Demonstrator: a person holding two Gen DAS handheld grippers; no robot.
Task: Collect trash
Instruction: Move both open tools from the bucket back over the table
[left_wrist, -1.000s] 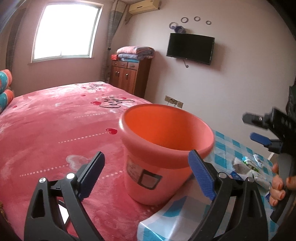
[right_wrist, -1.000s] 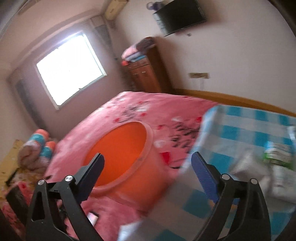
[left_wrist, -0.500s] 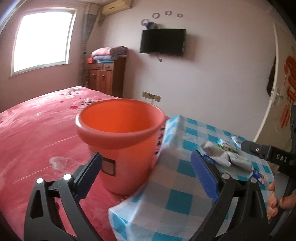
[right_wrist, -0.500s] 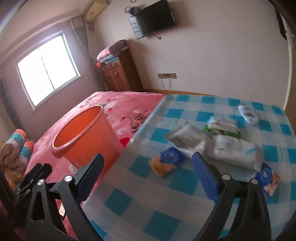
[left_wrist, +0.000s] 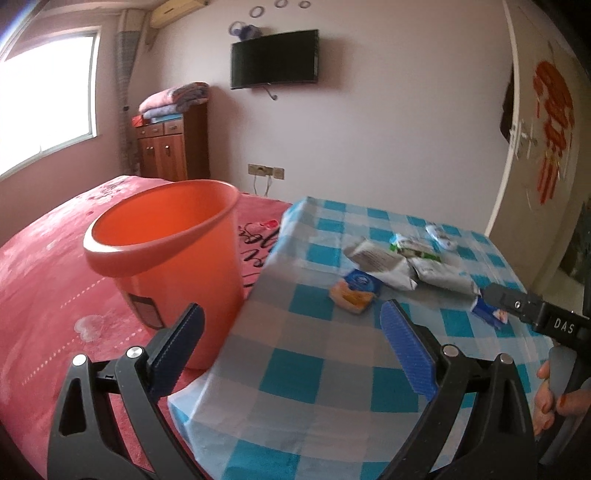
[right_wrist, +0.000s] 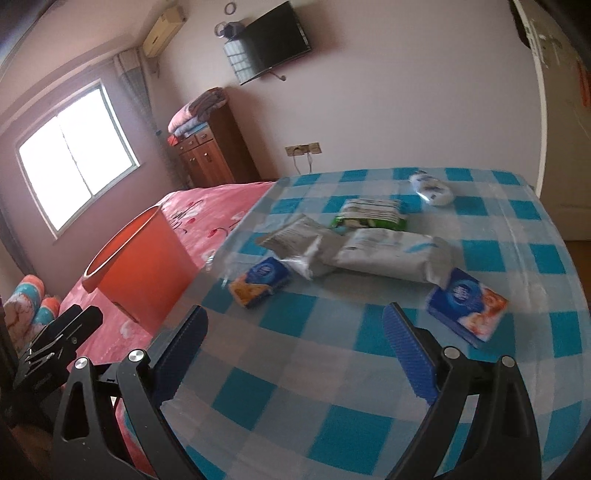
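An empty orange bin (left_wrist: 166, 254) stands on the pink bed, left of the blue-checked table (left_wrist: 317, 369); it also shows in the right wrist view (right_wrist: 136, 266). Several wrappers lie on the table: a small blue-orange packet (right_wrist: 258, 282), a grey torn bag (right_wrist: 295, 240), a long grey pack (right_wrist: 388, 254), a green pack (right_wrist: 369, 216), a white-blue packet (right_wrist: 430, 188) and a blue tissue pack (right_wrist: 467, 306). My left gripper (left_wrist: 288, 347) is open and empty over the table's near left corner. My right gripper (right_wrist: 295, 350) is open and empty, short of the wrappers.
The pink bed (left_wrist: 48, 266) fills the left. A wooden dresser (left_wrist: 170, 147) with folded blankets stands at the far wall under a TV (left_wrist: 273, 59). A white door (right_wrist: 561, 147) is at the right. The right gripper's body (left_wrist: 535, 321) shows at the left view's right edge.
Both grippers have swung right, from the bin toward the checked table. The wrappers have come into full view. Both stay open and empty.
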